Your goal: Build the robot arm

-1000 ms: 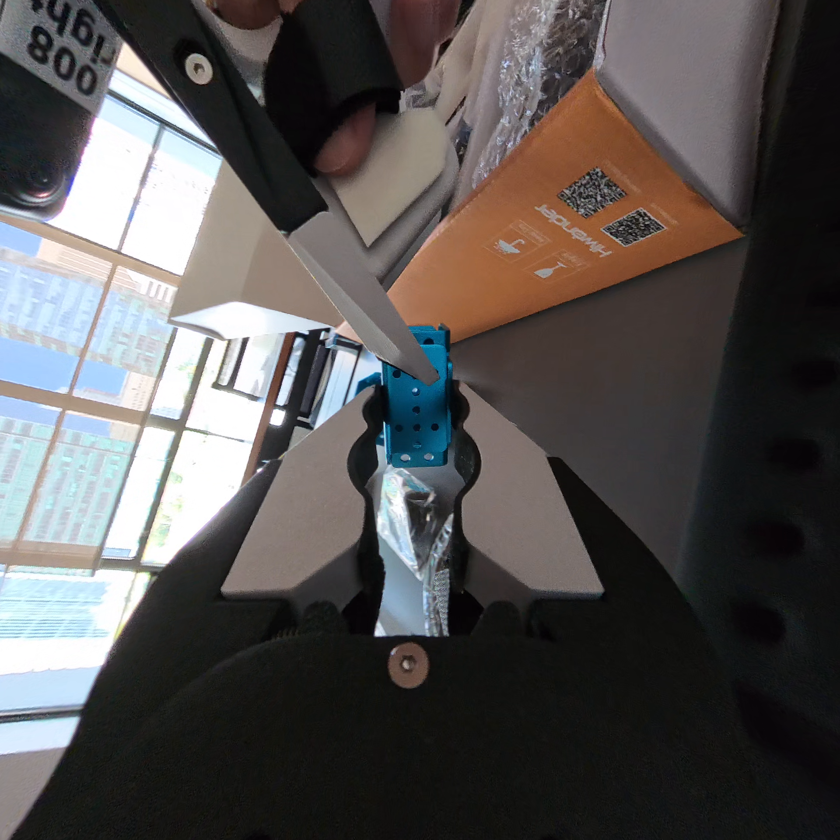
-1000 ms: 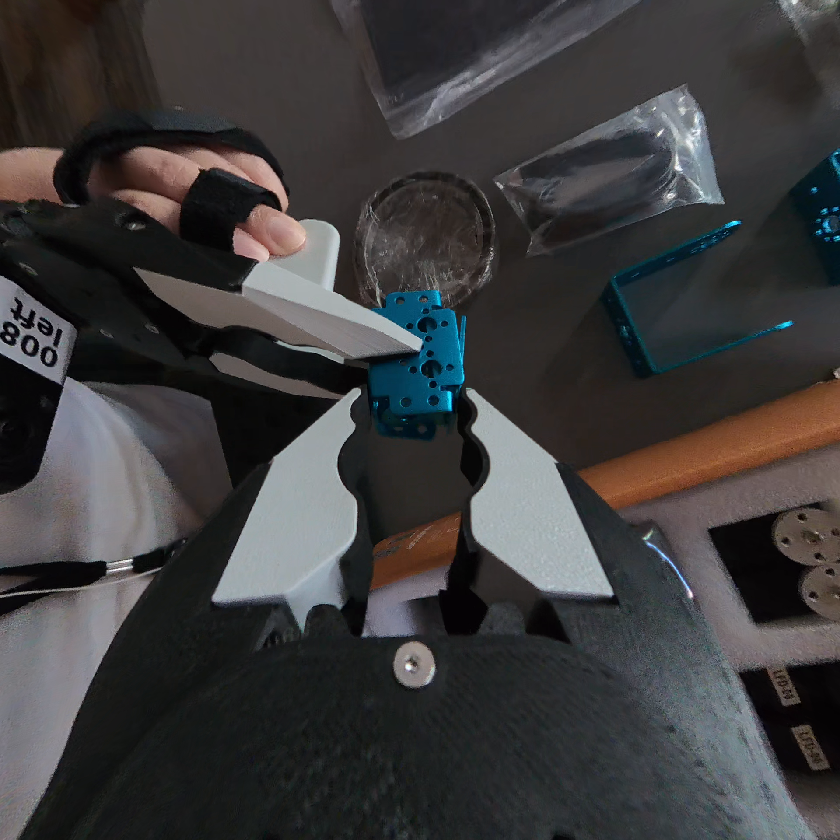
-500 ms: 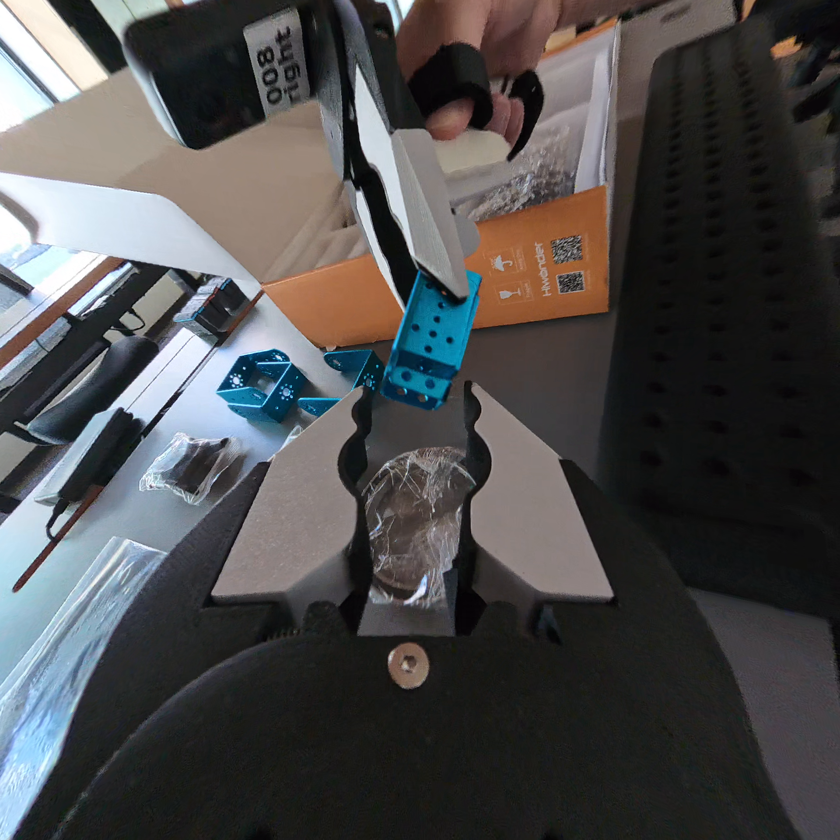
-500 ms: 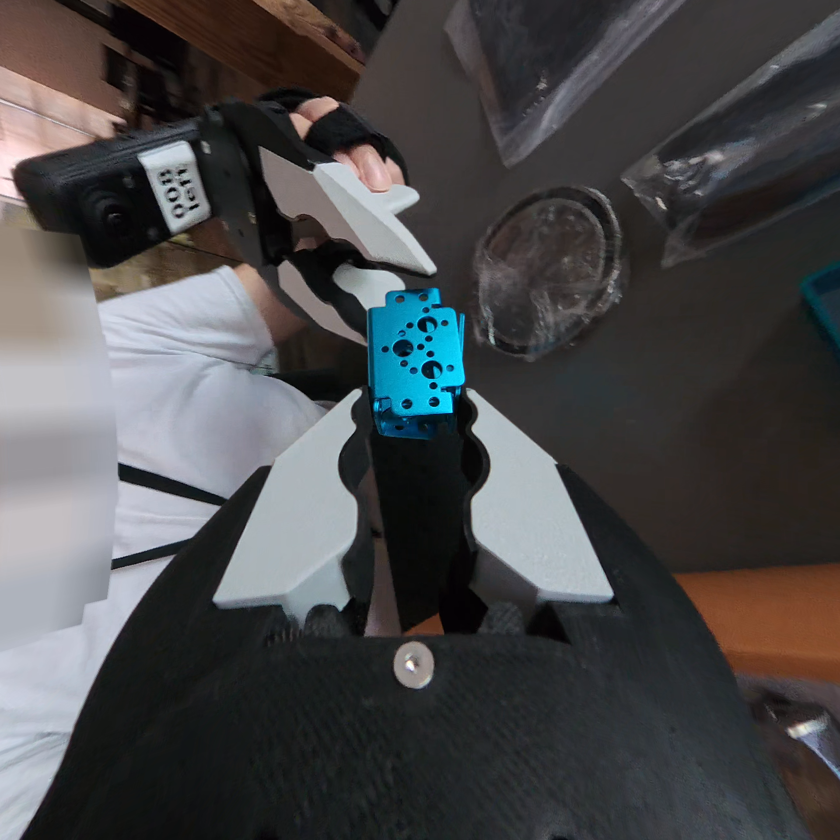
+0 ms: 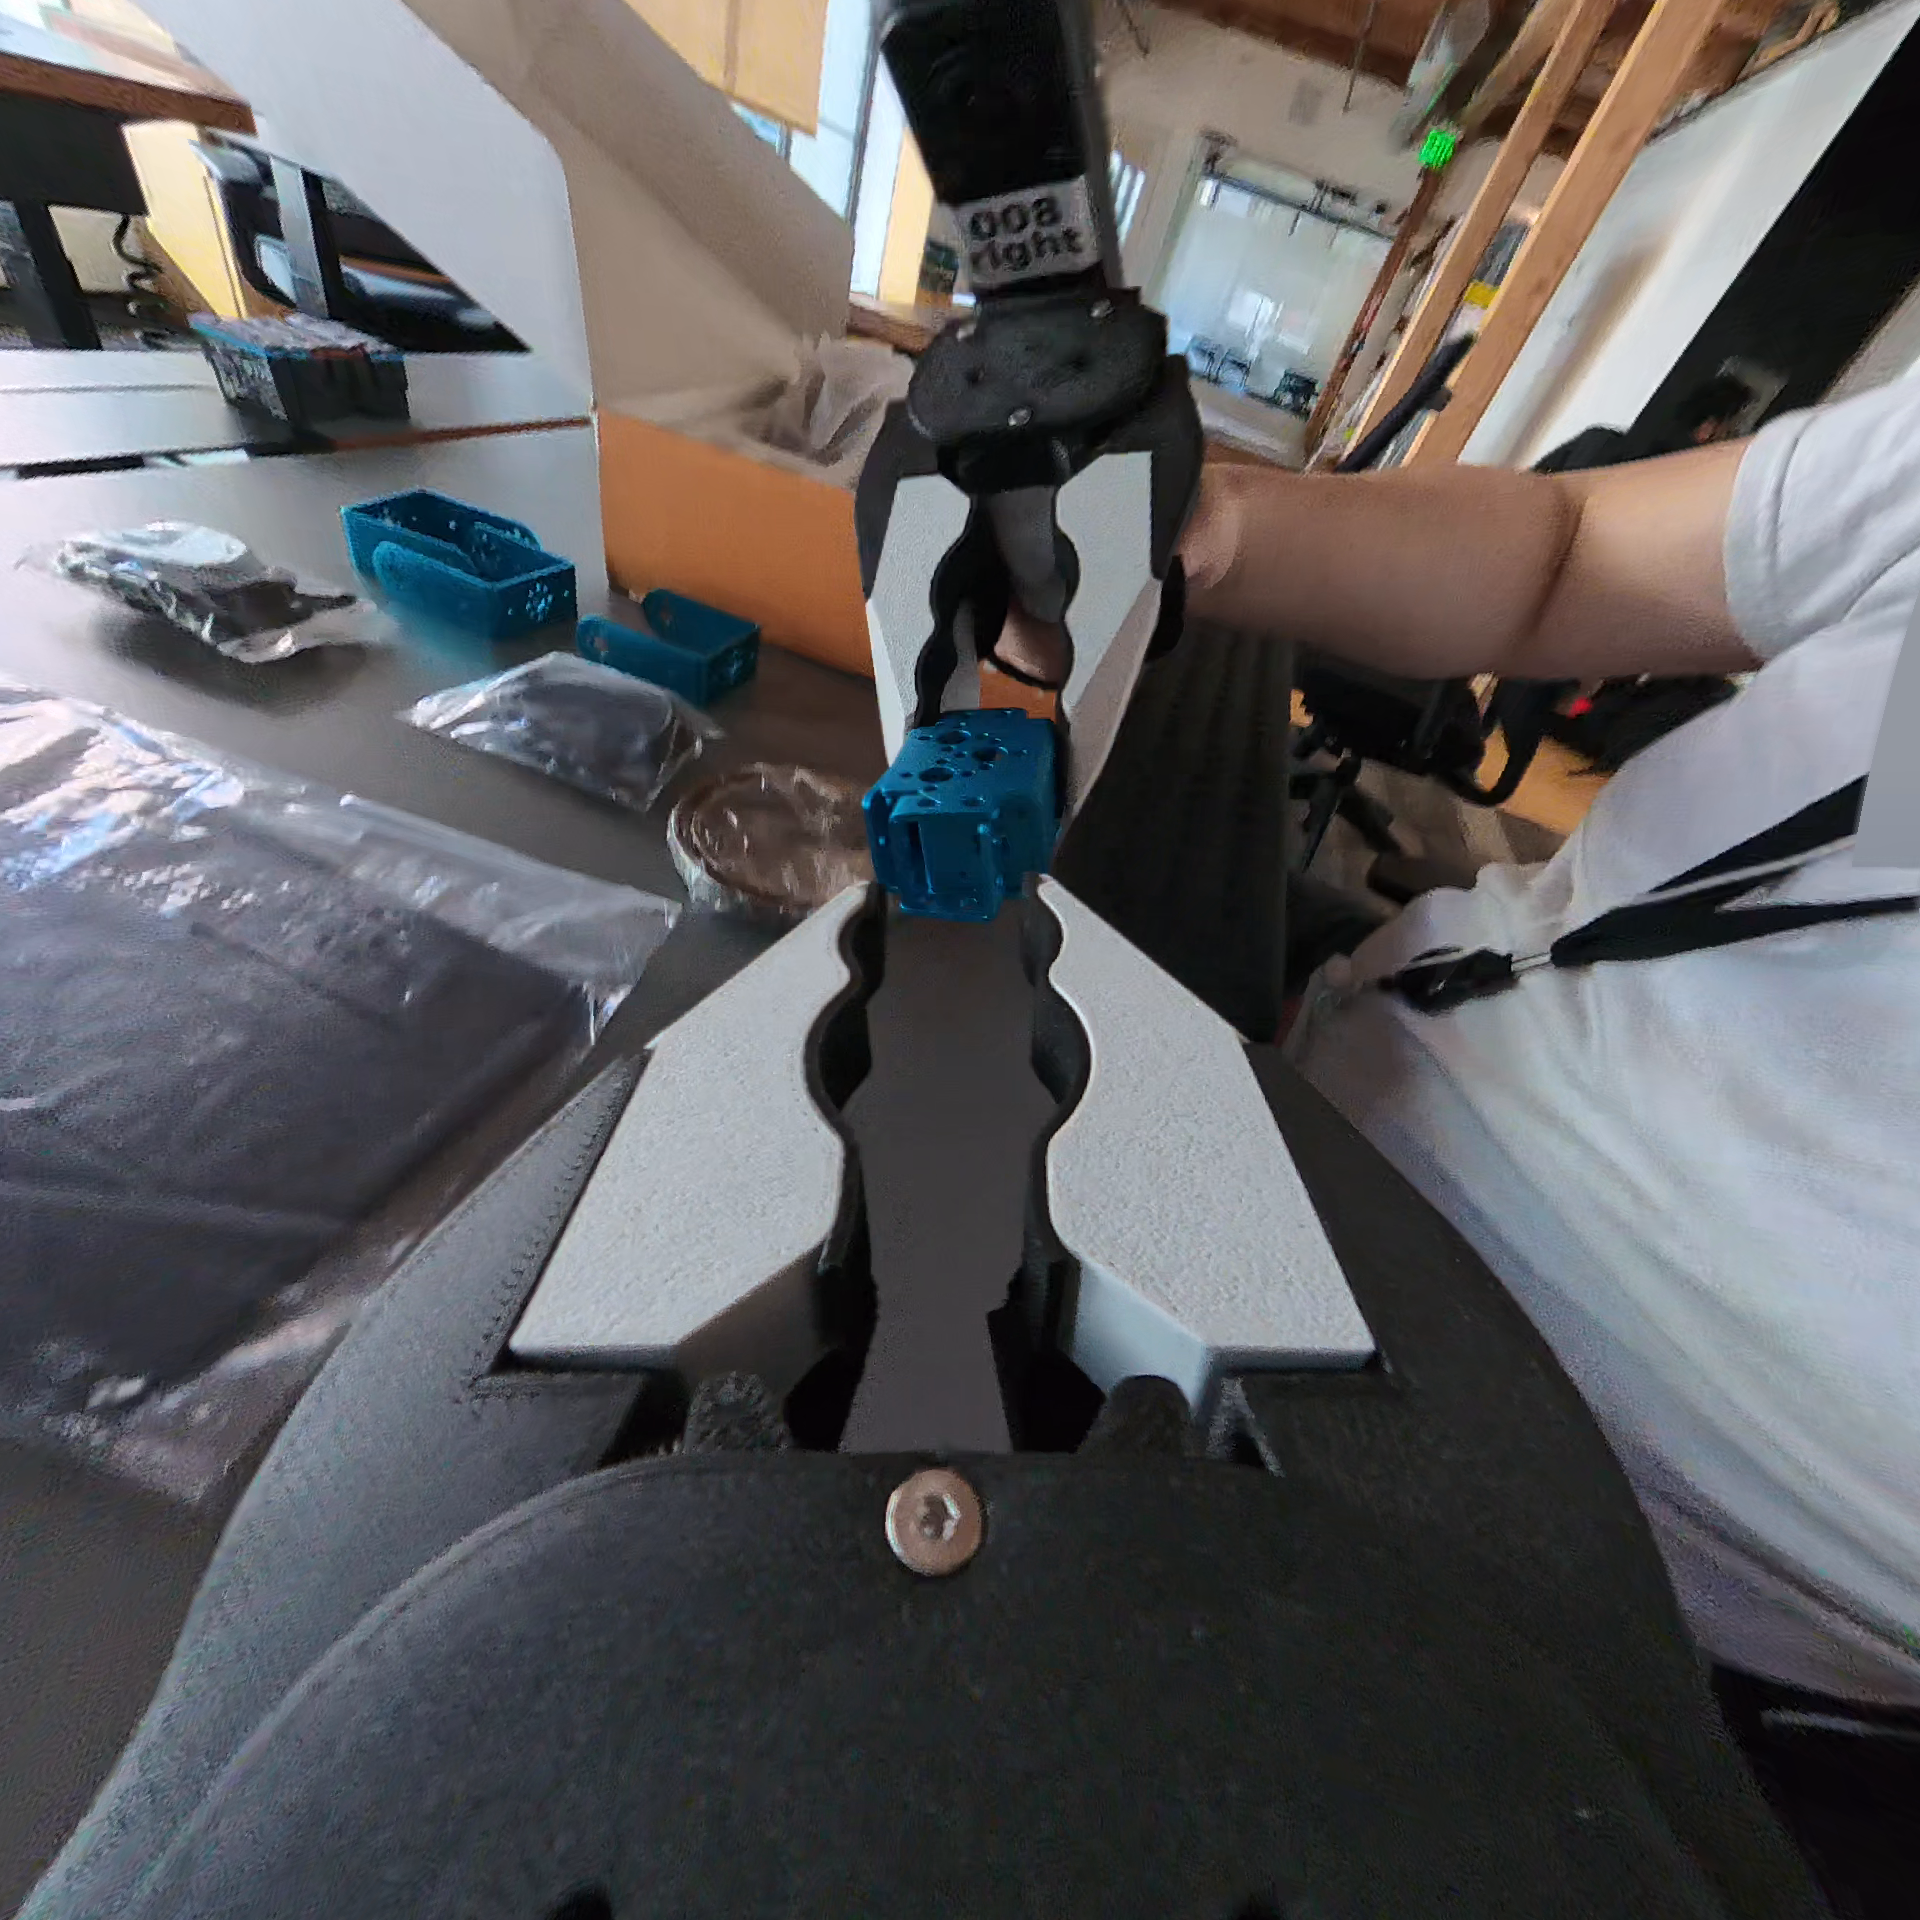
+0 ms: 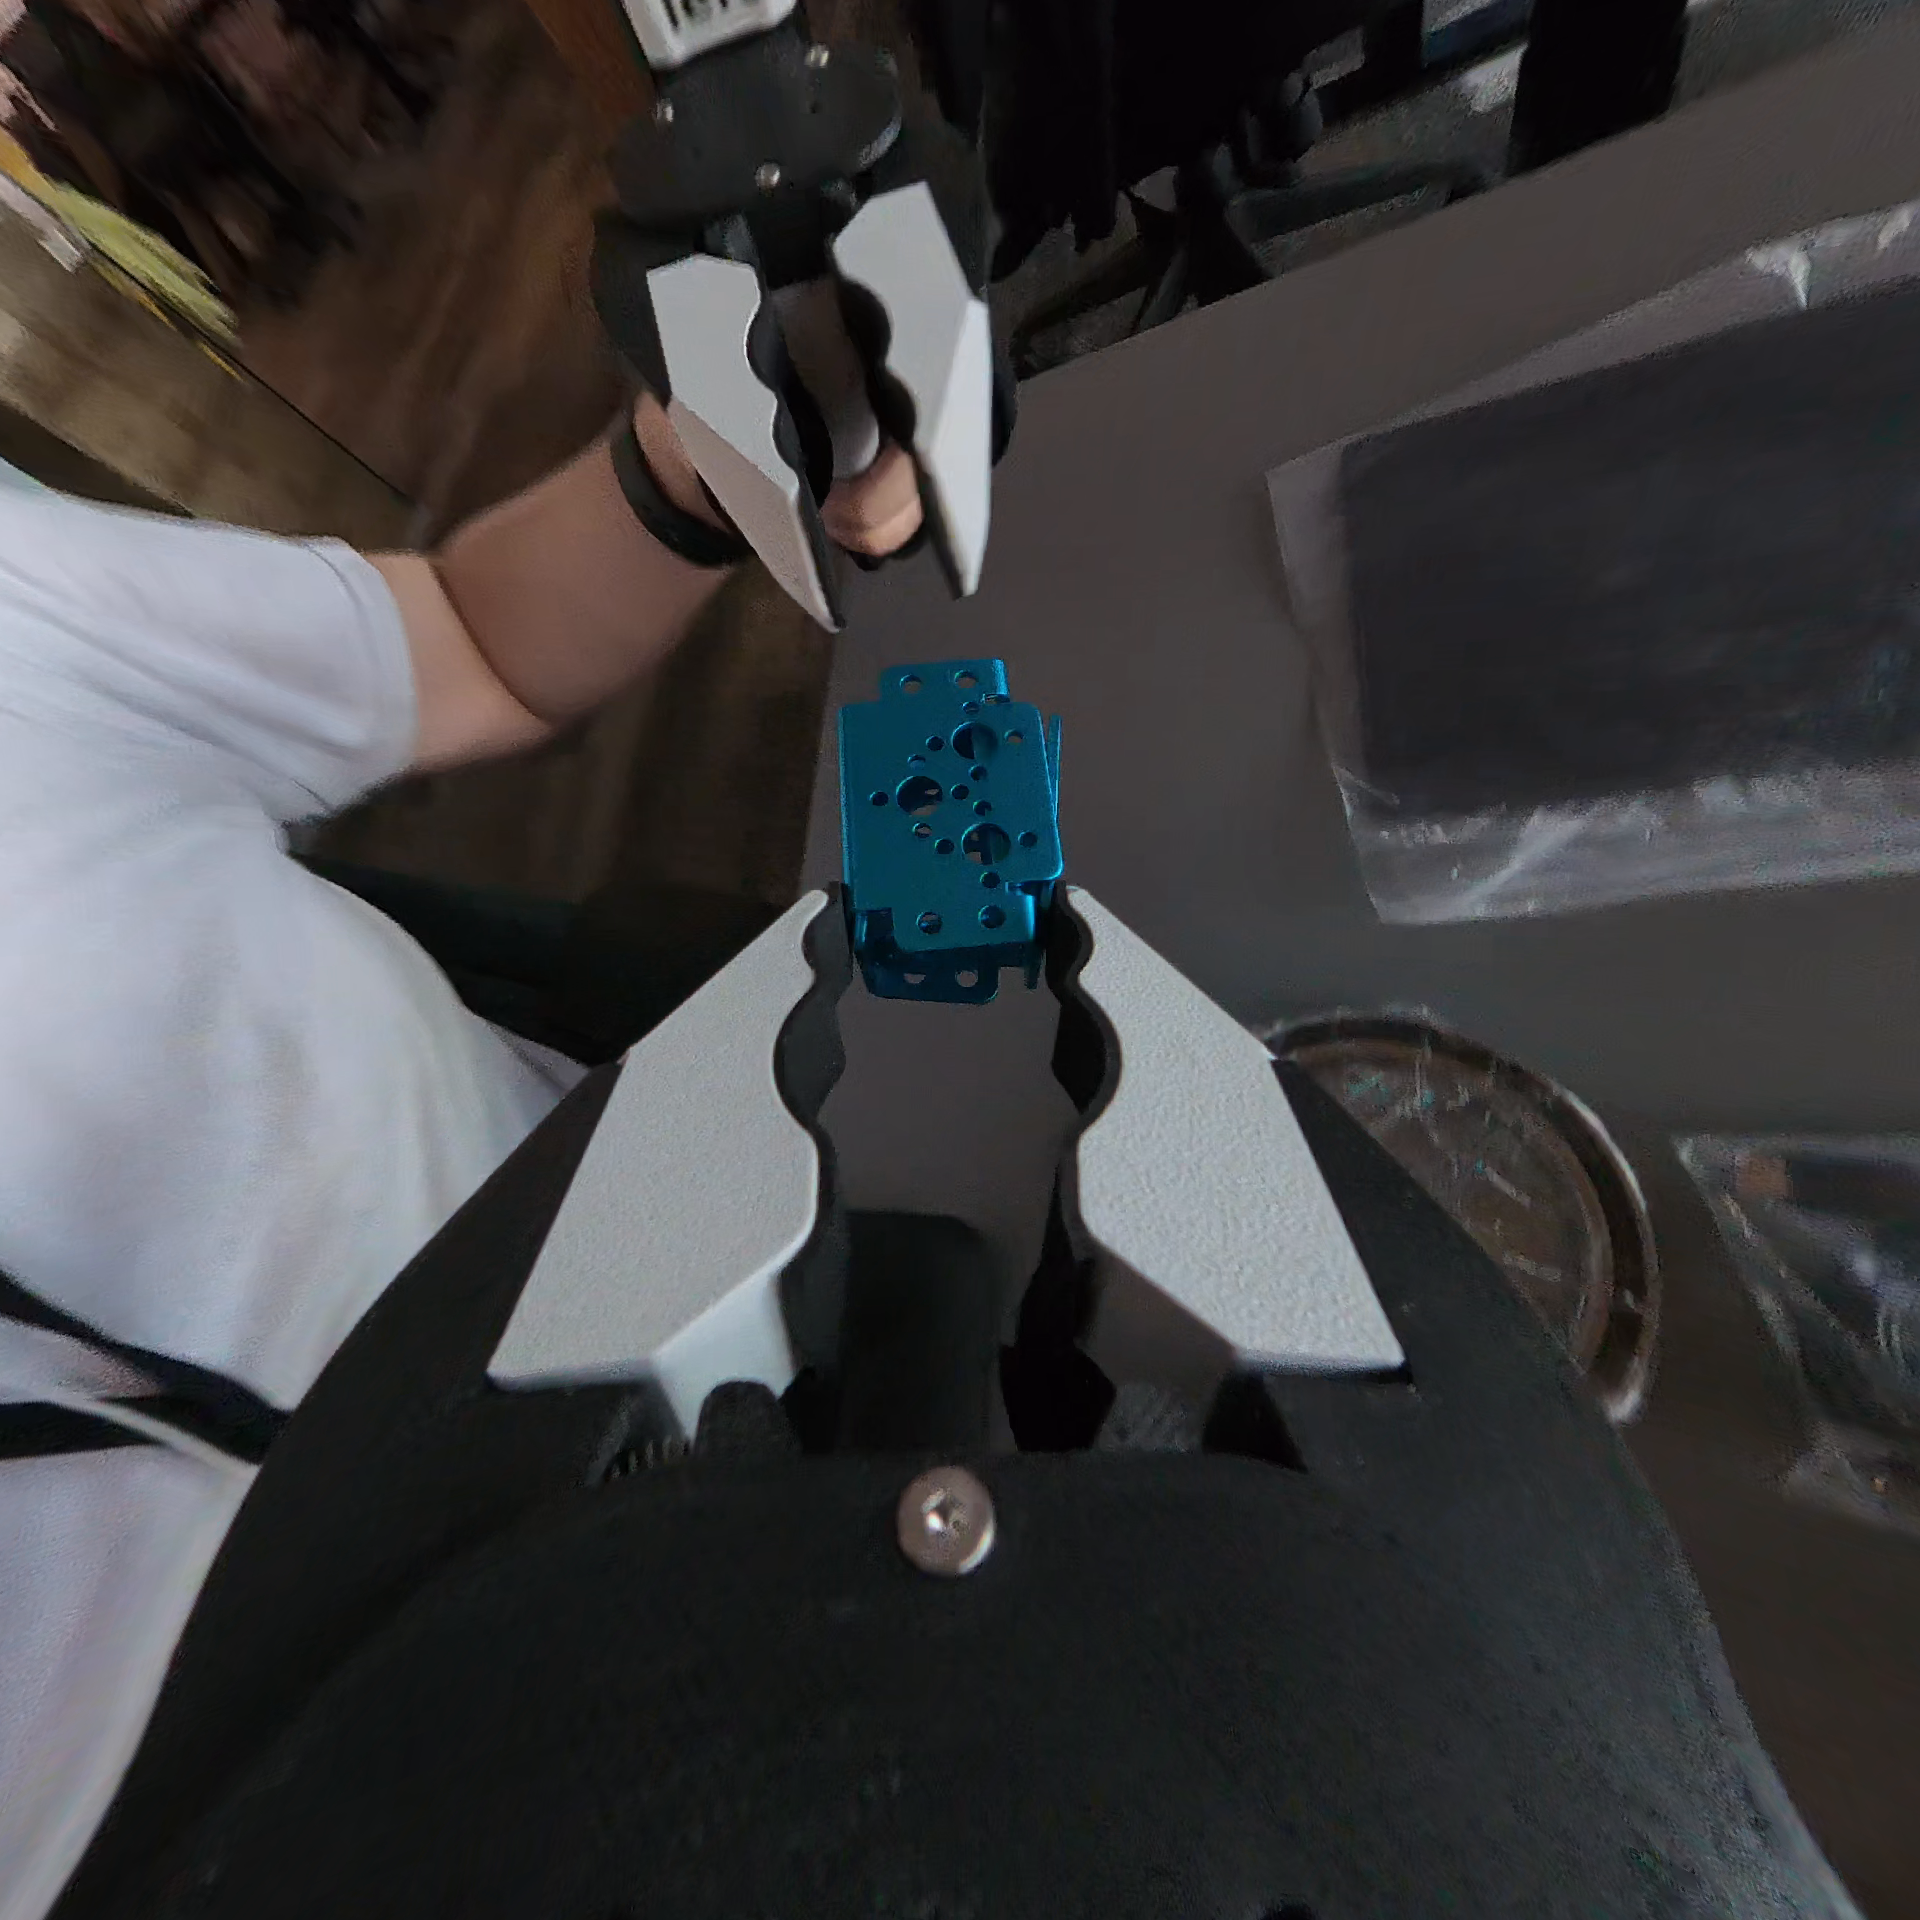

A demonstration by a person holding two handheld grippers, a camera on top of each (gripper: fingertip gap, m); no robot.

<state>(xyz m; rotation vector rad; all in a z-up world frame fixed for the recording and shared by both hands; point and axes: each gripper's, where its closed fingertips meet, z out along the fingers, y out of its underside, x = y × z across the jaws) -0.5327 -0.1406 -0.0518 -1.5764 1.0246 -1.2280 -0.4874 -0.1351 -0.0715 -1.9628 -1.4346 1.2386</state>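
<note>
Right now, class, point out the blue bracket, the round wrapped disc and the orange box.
blue bracket (image 6: 951, 831): right wrist view, perforated face.
round wrapped disc (image 5: 764, 836): left wrist view, top.
orange box (image 5: 727, 540): left wrist view, side wall.

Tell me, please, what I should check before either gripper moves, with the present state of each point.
1. Right gripper shut on the blue perforated metal bracket: ok, its fingertips clamp the bracket's near end.
2. Firmness of that grip: cannot tell.
3. Left gripper open and empty: ok.
4. Left gripper apart from the bracket: ok, a gap shows in the right wrist view.
5. Bracket held off the dark grey table: ok.
</note>
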